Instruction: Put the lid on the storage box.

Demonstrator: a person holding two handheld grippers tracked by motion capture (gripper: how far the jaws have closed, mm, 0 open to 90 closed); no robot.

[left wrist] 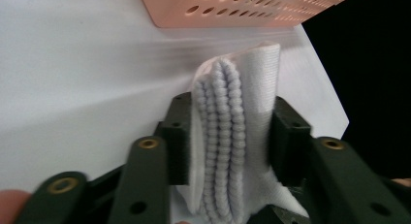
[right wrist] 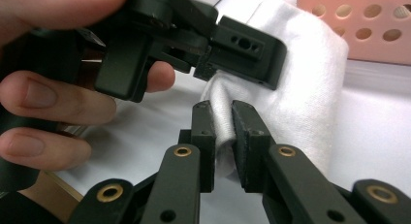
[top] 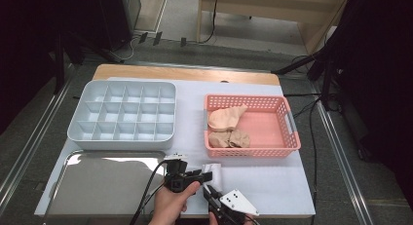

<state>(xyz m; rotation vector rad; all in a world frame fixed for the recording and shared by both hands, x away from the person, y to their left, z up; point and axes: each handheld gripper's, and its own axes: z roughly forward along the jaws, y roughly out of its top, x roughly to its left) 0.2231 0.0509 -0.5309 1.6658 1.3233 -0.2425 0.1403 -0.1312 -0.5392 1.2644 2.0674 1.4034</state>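
Both my grippers, left and right, clamp the folded white ribbed sock at the table's near edge; pulling unevenly could undo the fold.

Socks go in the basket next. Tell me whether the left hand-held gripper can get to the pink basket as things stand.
Probably yes: the left hand-held gripper, shut on the white sock, sits just short of the basket, with only bare mat between.
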